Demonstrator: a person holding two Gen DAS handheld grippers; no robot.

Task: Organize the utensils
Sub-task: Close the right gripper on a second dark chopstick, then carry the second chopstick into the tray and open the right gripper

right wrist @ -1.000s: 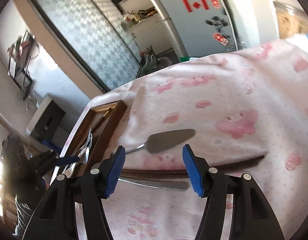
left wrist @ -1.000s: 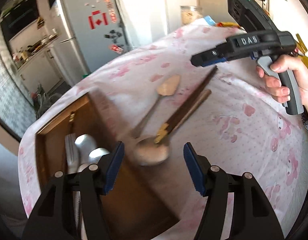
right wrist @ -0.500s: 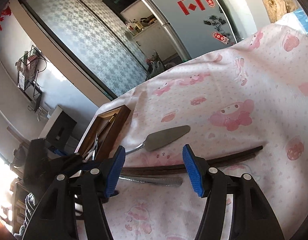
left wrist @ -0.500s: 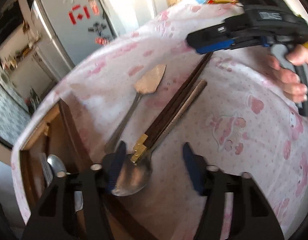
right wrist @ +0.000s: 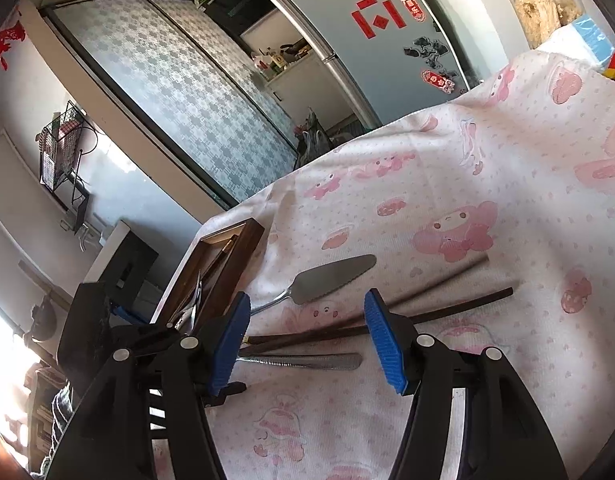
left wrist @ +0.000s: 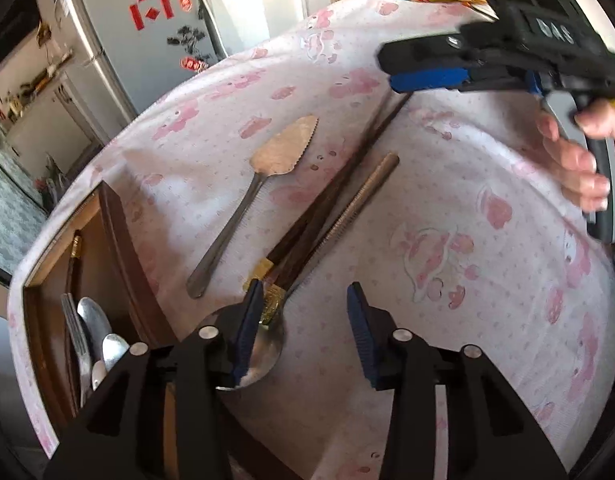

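Steel spoon, round shiny bowl, ridged handle, lies on the pink-print cloth beside dark wood chopsticks w/ gold caps; flat serrated cake server just left. My left gripper sits over the bowl: left pad crosses it, right pad clear, jaws apart but just been closing, lower and nearer vs a sec ago. Right gripper apart, empty, above the handles. Wooden tray at left holds cutlery.

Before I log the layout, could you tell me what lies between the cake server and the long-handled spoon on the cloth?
The pair of dark wooden chopsticks lies between the cake server and the spoon, clearest in the left wrist view.
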